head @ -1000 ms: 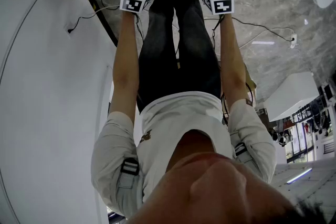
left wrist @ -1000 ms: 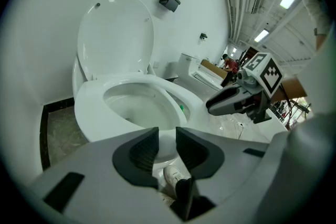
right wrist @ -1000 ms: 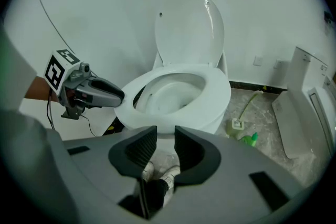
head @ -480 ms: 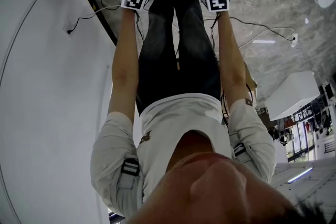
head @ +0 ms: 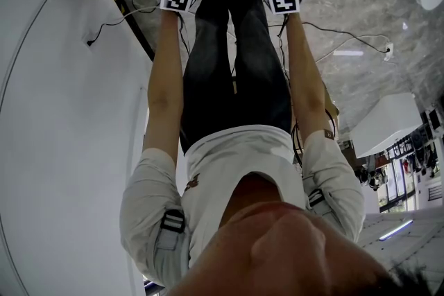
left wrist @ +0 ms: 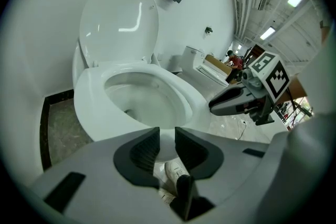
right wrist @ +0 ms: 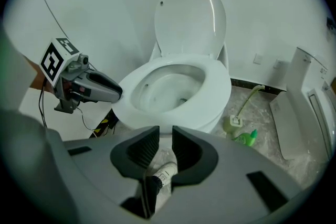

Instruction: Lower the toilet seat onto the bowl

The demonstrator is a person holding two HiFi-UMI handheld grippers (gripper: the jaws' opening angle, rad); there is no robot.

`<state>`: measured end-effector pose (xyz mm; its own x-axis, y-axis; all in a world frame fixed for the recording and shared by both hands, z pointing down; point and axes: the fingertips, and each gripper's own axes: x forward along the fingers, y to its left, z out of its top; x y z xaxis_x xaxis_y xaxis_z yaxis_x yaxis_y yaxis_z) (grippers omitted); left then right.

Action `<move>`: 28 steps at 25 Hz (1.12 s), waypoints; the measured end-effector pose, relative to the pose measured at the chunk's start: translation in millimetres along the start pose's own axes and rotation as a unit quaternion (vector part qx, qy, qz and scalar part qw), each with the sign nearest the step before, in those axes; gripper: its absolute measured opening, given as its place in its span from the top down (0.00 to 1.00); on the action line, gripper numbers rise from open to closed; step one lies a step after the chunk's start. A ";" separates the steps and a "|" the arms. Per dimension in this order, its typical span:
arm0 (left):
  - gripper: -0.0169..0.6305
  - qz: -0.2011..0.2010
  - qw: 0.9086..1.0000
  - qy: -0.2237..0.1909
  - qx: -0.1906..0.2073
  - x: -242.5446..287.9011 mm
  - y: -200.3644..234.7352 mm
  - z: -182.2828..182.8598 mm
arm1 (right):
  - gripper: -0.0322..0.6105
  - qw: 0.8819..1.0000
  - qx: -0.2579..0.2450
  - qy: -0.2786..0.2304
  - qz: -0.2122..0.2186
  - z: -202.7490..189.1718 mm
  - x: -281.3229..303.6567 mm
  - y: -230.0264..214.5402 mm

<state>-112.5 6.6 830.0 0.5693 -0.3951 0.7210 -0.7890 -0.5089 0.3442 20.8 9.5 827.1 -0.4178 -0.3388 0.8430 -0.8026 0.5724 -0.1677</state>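
the toilet seat (right wrist: pixel 218 78) lies flat on the bowl (right wrist: pixel 168 89), its rounded front edge in the middle of the right tool view, just above the jaws; the lid (right wrist: pixel 191 21) stands upright against the white wall (right wrist: pixel 105 2) at the top of that frame, its edge clear of the seat all round except at the hinge; the left tool (left wrist: pixel 167 136) has its jaws at a narrow gap with nothing between the pads, only a white shoe (left wrist: pixel 176 169) on the floor showing through below; the right tool (right wrist: pixel 165 136) has just been closing its jaws and they too stand narrow and empty, apart from the seat's front rim; each tool shows at mid-height in the other's view, beside the bowl and not touching it; at the lower right of the right tool view a green bottle (right wrist: pixel 245 137) and a brush holder (right wrist: pixel 233 123) sit on the marble floor (right wrist: pixel 262 113) near the bowl's base, with a white panel (right wrist: pixel 296 118) further right; at the left edge of the left tool view, a dark-edged strip of floor lies bare.
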 end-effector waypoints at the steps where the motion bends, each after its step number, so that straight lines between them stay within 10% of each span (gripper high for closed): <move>1: 0.82 0.002 1.000 -0.002 -0.001 -1.2 1.1 0.9 | 0.82 1.000 0.000 -0.002 -0.004 1.2 -1.0 -0.2; 28: 0.89 0.029 0.996 -0.076 0.021 -77.8 -10.2 93.4 | 0.87 0.996 -0.025 -0.085 -0.025 99.7 -77.3 7.8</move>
<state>-127.2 -29.0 714.1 0.5533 -0.5344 0.6389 -0.8134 -0.5118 0.2764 4.4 -34.3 709.7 -0.4475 -0.4861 0.7506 -0.8035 0.5870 -0.0989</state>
